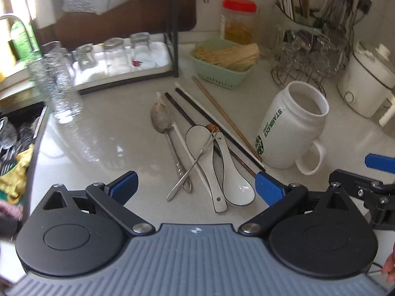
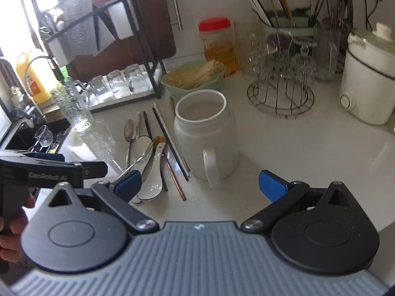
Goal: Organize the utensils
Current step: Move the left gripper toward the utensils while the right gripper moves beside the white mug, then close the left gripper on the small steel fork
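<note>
Left wrist view: left gripper (image 1: pixel 196 185), jaws wide and empty, hovers over jumbled utensils (image 1: pixel 197 145) at frame centre; white mug (image 1: pixel 291 128) stands right; right gripper (image 2: pixel 200 185) likewise spread; first pick apparently pending, needing a descent.

A loose heap of utensils is lying on the white tabletop (image 1: pixel 103 133): a metal spoon (image 1: pixel 161 120) is resting bowl-up at the left, and two white ceramic soup spoons (image 1: pixel 222 172) are lying side by side with a small metal fork (image 1: pixel 195 162) slanting across them. Several chopsticks (image 1: pixel 197 118), dark, white and tan, are fanning out between the spoons and a white Starbucks mug (image 1: pixel 291 128), which is standing upright and empty just to their right, its handle facing the near edge.
</note>
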